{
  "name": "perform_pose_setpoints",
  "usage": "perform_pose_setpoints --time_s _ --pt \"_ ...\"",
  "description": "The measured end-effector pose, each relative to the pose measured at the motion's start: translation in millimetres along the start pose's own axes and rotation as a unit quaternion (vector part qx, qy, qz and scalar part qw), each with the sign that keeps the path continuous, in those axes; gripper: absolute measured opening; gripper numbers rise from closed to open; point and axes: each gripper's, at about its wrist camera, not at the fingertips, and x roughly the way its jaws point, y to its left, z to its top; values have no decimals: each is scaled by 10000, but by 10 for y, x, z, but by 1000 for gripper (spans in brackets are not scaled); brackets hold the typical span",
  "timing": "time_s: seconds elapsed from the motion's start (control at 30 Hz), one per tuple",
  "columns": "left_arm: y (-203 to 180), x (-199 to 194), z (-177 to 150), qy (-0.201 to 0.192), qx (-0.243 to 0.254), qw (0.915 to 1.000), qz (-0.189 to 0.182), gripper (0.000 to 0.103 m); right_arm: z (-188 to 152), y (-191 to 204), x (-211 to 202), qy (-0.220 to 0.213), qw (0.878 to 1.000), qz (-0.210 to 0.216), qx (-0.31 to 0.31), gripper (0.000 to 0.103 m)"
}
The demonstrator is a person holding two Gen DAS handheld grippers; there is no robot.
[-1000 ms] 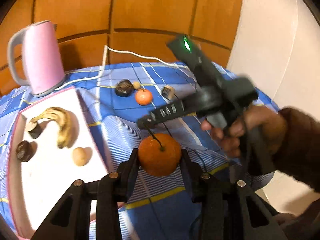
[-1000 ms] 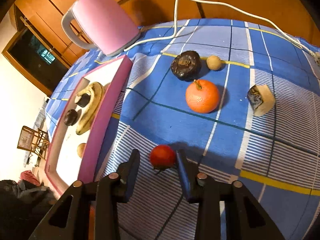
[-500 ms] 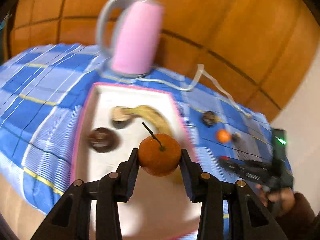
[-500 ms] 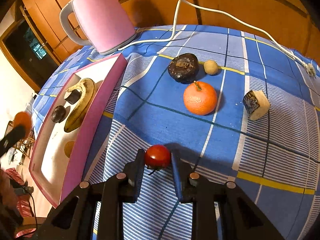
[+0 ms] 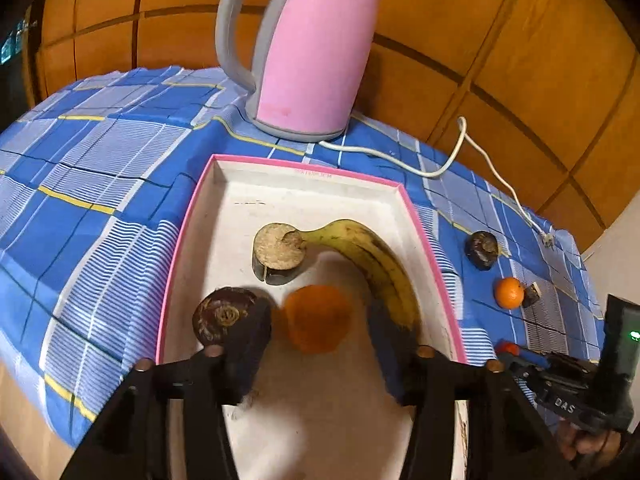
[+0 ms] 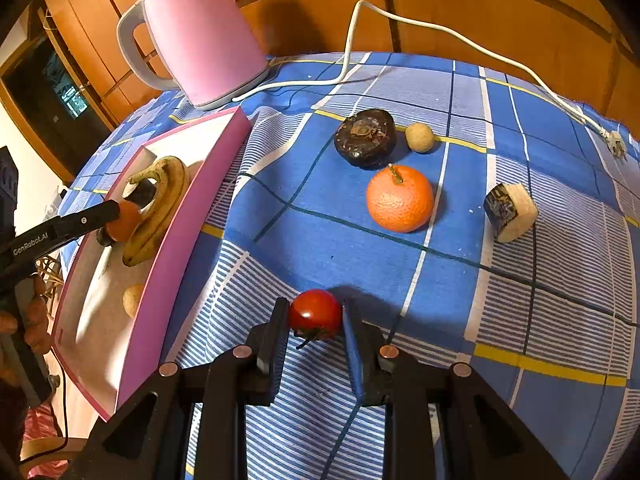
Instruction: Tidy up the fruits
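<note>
In the left wrist view my left gripper (image 5: 320, 320) hangs over the pink-rimmed white tray (image 5: 304, 168). Its jaws are opening, and a blurred orange (image 5: 318, 318) sits between them with a gap on each side. A banana (image 5: 376, 264), a dark round fruit (image 5: 224, 314) and a cut brown piece (image 5: 278, 248) lie in the tray. In the right wrist view my right gripper (image 6: 316, 316) is shut on a small red tomato (image 6: 315, 314) just above the blue checked cloth, right of the tray (image 6: 176, 248).
A second orange (image 6: 400, 199), a dark fruit (image 6: 366, 138), a small tan ball (image 6: 419, 138) and a cut wedge (image 6: 510, 212) lie on the cloth. A pink kettle (image 6: 200, 36) stands behind the tray, its white cable (image 6: 440, 36) trailing along the back. Another tan ball (image 6: 132, 300) lies in the tray.
My left gripper swung left from the cloth to over the tray with the orange, then its jaws parted from it. My right gripper closed on the tomato and stayed put.
</note>
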Motion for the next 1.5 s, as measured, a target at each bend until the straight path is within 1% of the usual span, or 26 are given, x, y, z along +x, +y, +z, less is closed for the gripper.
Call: perform_pose_setpoints --time_s 0.07,0.13,0.23,0.33,0.43,0.57,0.67,0.77,0.87,1.03,1.1,1.27,1.5 --pt "-30 -111 -44 -133 49 9998 132 59 0 -4 6 0 10000 14 26 26" --pt "-46 -245 -116 -243 6 9996 165 59 -6 -3 4 -17 10000 12 39 26" --pt "-65 -368 -212 -287 23 9992 290 59 -14 1 -4 -47 10000 -15 40 26" --pt "-37 -465 -347 -205 -57 9988 449 59 -7 2 -9 -63 10000 -35 58 26" --pt "10 -515 -440 -108 -167 9986 487 59 -9 6 -27 -99 9998 -102 113 26" --pt "53 -599 -528 -147 -182 9974 678 61 -25 16 -106 -188 9996 -116 164 26" --pt "82 -626 -547 -150 -244 9972 698 61 -23 71 -222 -336 9993 -104 131 26" --pt "98 -646 -559 -151 -285 9971 683 61 -23 163 -342 -431 9991 37 47 26" --pt "105 -661 -562 -150 -288 9972 676 62 -24 349 -422 -468 9984 247 -190 26" --pt "138 -673 -557 -152 -352 9969 693 64 -35 713 -436 -369 9951 676 -615 26" --pt "163 -677 -552 -147 -409 9966 699 64 -54 860 -405 -300 9933 788 -792 26" --pt "226 -686 -539 -154 -509 9958 739 64 -121 1094 -348 -180 9901 950 -1016 26" --pt "372 -727 -482 -260 -709 9931 902 64 -234 1230 -281 -34 9879 1032 -1156 26"
